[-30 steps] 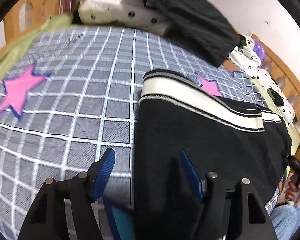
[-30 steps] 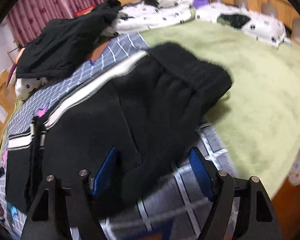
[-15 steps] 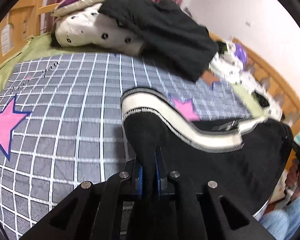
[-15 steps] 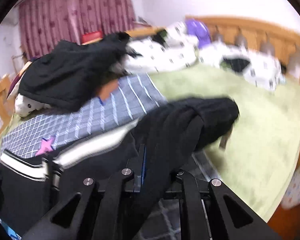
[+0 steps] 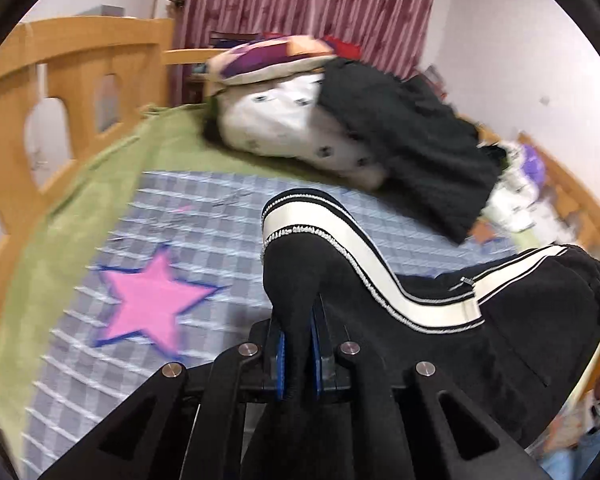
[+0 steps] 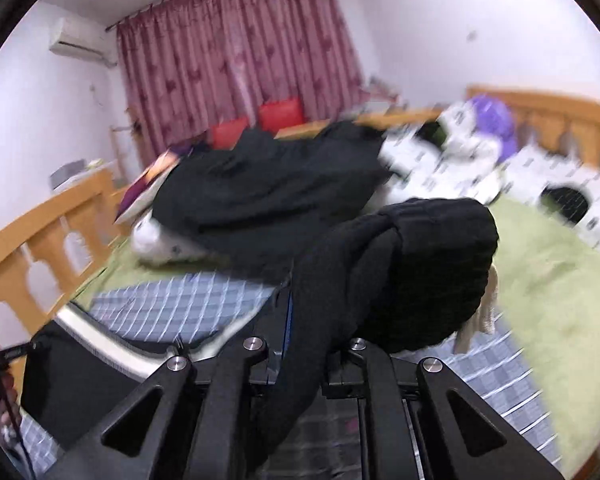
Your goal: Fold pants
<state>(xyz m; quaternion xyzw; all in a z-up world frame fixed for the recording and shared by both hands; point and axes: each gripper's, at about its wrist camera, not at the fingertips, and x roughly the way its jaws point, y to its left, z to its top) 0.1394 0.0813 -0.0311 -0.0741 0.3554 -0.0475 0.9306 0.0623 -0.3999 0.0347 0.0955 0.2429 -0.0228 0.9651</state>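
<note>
The pants [image 5: 512, 332] are black with a white side stripe [image 5: 364, 256]. My left gripper [image 5: 298, 360] is shut on the near edge of a leg end and holds it lifted above the checked sheet [image 5: 204, 216]. My right gripper [image 6: 304, 356] is shut on the pants [image 6: 420, 264] at the thick ribbed waistband end, which bunches up above the fingers. The fabric hangs between both grippers, and the stripe shows at lower left in the right wrist view [image 6: 112, 344].
The bed has a green blanket [image 6: 548, 280] and wooden rails [image 5: 60, 64]. A pile of black clothing [image 5: 412, 140] and white spotted bedding [image 5: 288, 128] lies at the far side. Pillows [image 6: 540, 184] lie by the headboard. Red curtains [image 6: 236, 52] hang behind.
Both grippers closed on the pants from open a second ago and have lifted them off the bed; both views now tilt up toward the room.
</note>
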